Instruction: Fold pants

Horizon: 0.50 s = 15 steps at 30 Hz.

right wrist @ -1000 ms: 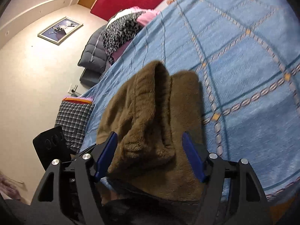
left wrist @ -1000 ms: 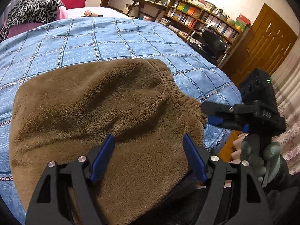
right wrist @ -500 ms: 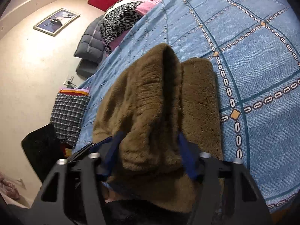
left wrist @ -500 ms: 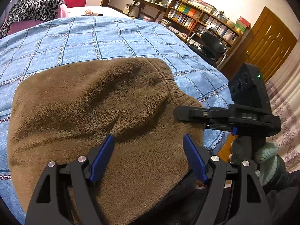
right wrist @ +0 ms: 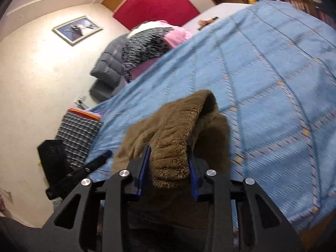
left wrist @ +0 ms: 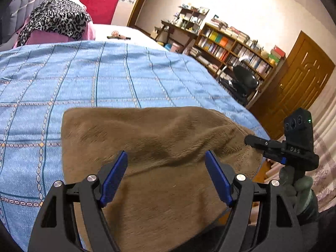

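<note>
Brown fleece pants [left wrist: 159, 147] lie folded on a blue checked bedspread [left wrist: 105, 75] near the bed's front edge. My left gripper [left wrist: 166, 174] is open, its blue pads just above the near part of the pants, holding nothing. My right gripper [right wrist: 168, 168] is shut on a bunched edge of the pants [right wrist: 174, 134] and lifts it off the bed. In the left wrist view the right gripper [left wrist: 252, 141] shows at the pants' right edge.
A pile of clothes with a leopard print [left wrist: 58, 19] sits at the head of the bed. A bookshelf [left wrist: 231, 48], an office chair [left wrist: 243, 82] and a wooden door [left wrist: 294, 88] stand to the right. A checked cushion [right wrist: 77, 134] lies beside the bed's left side.
My right gripper has closed on the pants' edge and raised it. My left gripper has drawn back toward the bed's front edge, staying open.
</note>
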Tool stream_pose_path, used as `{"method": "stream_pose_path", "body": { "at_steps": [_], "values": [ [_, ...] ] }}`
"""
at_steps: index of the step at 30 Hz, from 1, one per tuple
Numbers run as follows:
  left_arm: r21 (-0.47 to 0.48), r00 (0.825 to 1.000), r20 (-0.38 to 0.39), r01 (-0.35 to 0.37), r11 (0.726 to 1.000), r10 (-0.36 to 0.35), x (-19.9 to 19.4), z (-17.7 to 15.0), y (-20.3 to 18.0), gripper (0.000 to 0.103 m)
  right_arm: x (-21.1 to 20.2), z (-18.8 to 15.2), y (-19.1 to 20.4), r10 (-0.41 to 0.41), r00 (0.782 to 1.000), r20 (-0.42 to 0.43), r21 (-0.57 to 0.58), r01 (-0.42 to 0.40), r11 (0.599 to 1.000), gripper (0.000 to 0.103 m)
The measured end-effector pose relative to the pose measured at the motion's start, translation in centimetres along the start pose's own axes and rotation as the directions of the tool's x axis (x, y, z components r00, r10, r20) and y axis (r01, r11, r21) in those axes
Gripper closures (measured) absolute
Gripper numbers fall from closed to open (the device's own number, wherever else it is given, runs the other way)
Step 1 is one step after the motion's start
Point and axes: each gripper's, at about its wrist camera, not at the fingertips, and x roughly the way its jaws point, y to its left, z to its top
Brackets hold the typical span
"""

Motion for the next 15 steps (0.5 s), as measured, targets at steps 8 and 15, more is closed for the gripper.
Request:
{"method": "stream_pose_path", "body": {
  "at_steps": [8,15],
  "values": [
    [0.064,0.995,-0.092,-0.037,0.997,0.043,2.3,-3.5,0.5,0.028,3.2,-2.6,-2.4,-0.090,0.993,-0.078,-0.008,0.090,0.996,0.066],
    [0.064,0.996,-0.078,-0.034,0.997,0.039,1.0,-3.7,0.2,0.027,0.9,-1.1,1.1,-0.233,0.971,0.054,-0.220,0.239,0.946,0.047]
  ]
}}
